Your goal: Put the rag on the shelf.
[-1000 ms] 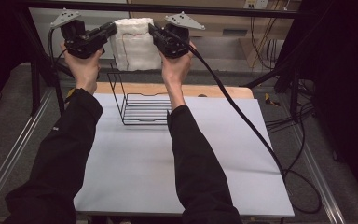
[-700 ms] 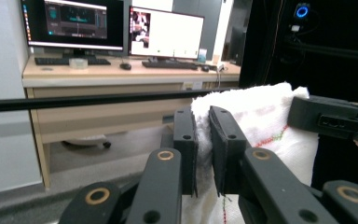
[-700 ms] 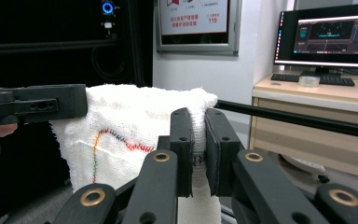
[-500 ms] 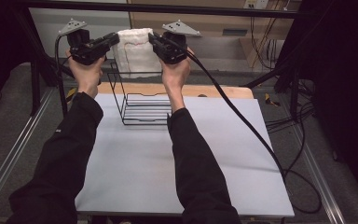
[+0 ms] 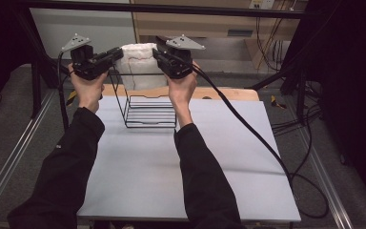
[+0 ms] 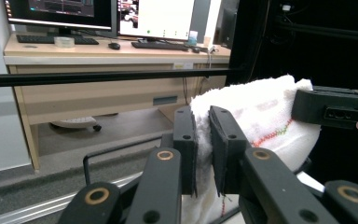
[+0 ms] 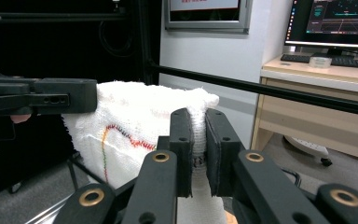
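White towel [image 5: 136, 64] held stretched in air above wire rack [image 5: 150, 109] at far side of bench [image 5: 171, 171]. Left claw [image 5: 112, 56] clamped on left edge, right claw [image 5: 160, 53] on right edge. Long axis left-right; rack directly below.

A pale grey rectangular table [image 5: 181, 167] stands inside a black metal frame [image 5: 171, 8]. Grey carpeted floor [image 5: 9, 114] surrounds it, with aluminium rails [image 5: 14, 157] running along both sides. Black cables [image 5: 305, 119] lie on the floor at the right. Beyond the frame stands a light wooden desk [image 6: 98, 51] carrying dark monitors [image 6: 60, 11], black keyboards [image 6: 168, 45] and a mouse [image 6: 114, 45]. A white wall panel [image 7: 214, 51] adjoins it. The surroundings at the right are dark.
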